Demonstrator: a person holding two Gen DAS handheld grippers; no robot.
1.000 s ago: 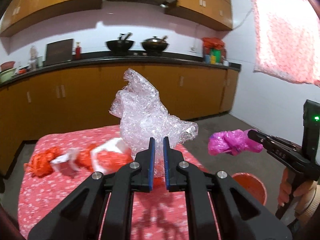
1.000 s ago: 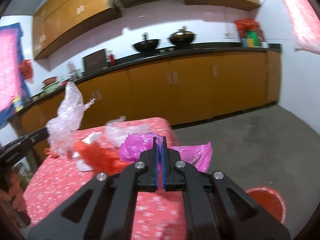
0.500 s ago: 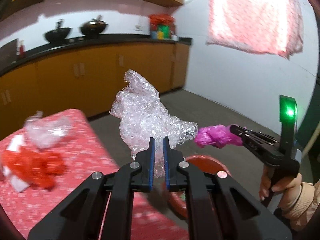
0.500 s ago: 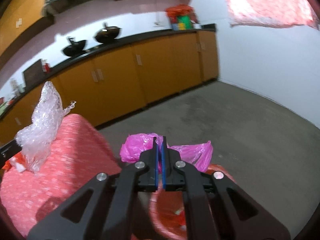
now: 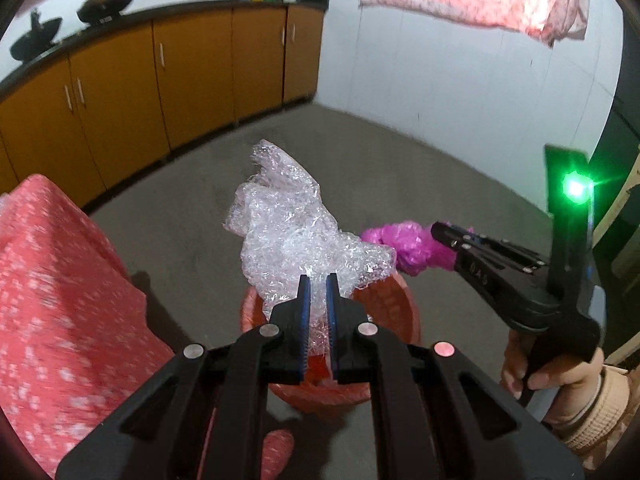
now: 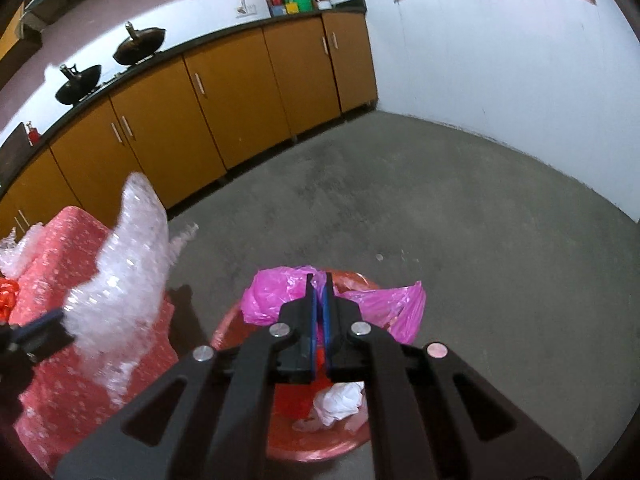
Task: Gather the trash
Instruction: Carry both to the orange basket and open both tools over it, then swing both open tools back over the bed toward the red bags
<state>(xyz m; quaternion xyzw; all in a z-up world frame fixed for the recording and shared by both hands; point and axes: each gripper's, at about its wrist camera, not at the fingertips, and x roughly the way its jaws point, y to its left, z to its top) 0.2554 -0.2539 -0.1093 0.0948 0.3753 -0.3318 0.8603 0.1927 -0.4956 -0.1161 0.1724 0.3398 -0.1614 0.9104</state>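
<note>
Our left tongs (image 5: 318, 280) are pinching a crumpled wad of clear bubble wrap (image 5: 296, 232), their blue-lined fingers (image 5: 305, 312) pressed against its lower end with only the thin plastic between them, and the wad stands up above the tips. Our right tongs (image 6: 318, 278) are pressed nearly together on a crumpled magenta plastic bag (image 6: 272, 300), which bulges out on both sides of the tips. Directly beneath both loads we see a round red plastic bin (image 5: 400, 304) standing on the grey concrete floor (image 6: 460, 208); neither piece touches it. In the right wrist view, crumpled white paper (image 6: 340, 400) lies inside the bin. Just beside the bin, on our left, is the surface covered with a red, white-flecked cloth (image 5: 60, 280), and at its far end we make out more clear plastic (image 6: 12, 252) and an orange-red scrap (image 6: 6, 300). Further out, orange wooden cabinets (image 6: 240, 92) under a dark counter run along the wall, with two black woks (image 6: 108, 64) on top.
</note>
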